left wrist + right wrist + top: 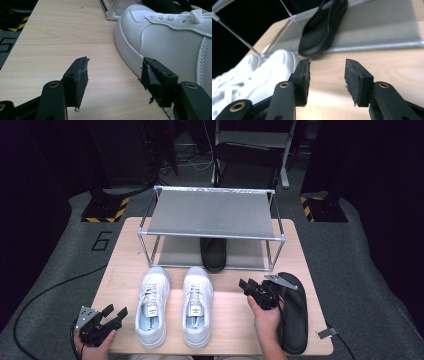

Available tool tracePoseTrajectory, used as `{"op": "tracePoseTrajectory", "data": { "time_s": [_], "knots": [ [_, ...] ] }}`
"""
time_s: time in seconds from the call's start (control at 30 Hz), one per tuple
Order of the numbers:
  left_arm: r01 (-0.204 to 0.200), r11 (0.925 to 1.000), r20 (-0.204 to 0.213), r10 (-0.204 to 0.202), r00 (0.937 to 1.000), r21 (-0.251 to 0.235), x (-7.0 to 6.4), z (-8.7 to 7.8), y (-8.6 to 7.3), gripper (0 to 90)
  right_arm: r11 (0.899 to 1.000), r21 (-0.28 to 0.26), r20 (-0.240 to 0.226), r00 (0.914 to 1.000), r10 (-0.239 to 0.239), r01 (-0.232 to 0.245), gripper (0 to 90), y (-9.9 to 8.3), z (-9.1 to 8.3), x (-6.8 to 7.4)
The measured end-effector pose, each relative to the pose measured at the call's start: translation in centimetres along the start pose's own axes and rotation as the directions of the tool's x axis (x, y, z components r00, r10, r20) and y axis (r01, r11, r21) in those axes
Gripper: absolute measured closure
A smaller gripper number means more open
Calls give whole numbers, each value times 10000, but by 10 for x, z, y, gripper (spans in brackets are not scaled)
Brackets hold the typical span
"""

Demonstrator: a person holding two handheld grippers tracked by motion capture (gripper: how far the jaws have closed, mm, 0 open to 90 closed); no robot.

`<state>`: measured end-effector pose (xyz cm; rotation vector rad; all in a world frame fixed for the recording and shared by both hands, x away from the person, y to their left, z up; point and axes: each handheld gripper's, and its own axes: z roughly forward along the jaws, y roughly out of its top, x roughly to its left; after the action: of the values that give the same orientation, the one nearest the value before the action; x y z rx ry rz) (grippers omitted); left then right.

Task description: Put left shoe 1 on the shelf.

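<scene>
- Your left claw [114, 311] sits at the desk's [225, 325] 7 o'clock corner, gaping with nothing between its pads, just beside the left white sneaker [152, 306].
- Your right claw [248, 284] hovers parted and empty at 4 o'clock, between the right white sneaker [197, 306] and a black slipper [295, 312].
- A 2nd black slipper [214, 254] lies under the rack [212, 213] at 12 o'clock.

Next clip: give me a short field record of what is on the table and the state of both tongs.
surface: wooden table
rack: metal shoe rack at the far side
on lower shelf: one black slipper, toe end sticking out over the front edge
in front of rack: pair of white sneakers, side by side
right edge: second black slipper
left tongs: open, holding nothing, left of the sneakers
right tongs: open, holding nothing, beside the second slipper
</scene>
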<state>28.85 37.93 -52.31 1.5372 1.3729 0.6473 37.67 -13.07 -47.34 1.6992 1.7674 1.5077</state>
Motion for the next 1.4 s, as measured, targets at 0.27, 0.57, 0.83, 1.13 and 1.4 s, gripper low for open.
{"op": "tracePoseTrajectory", "data": {
  "time_s": [0.27, 0.57, 0.83, 1.13, 1.4],
  "knots": [
    [56, 10000, -122, -55, 9999, 72, 1, 0, 0, 380, 9952, 37, 205, 9950, -977, 976, 530, -21, -42, -8],
    [28, 9998, -166, -25, 9999, 180, 0, -1, 0, 380, 9947, -367, 1148, 9892, -910, 957, 531, -39, -95, -30],
    [106, 9999, -183, -106, 9998, 34, 1, 1, 0, 380, 9980, -278, 1876, 9809, -505, 567, 547, -52, -102, -55],
    [137, 9999, -156, -136, 9998, 64, 1, 0, 0, 380, 9968, 141, 2367, 9683, -795, 784, 617, -56, -97, -57],
    [99, 9999, -79, -98, 9999, 139, 1, 0, 0, 380, 9982, 356, 2568, 9649, -559, 484, 688, -58, -92, -63]
  ]
}}
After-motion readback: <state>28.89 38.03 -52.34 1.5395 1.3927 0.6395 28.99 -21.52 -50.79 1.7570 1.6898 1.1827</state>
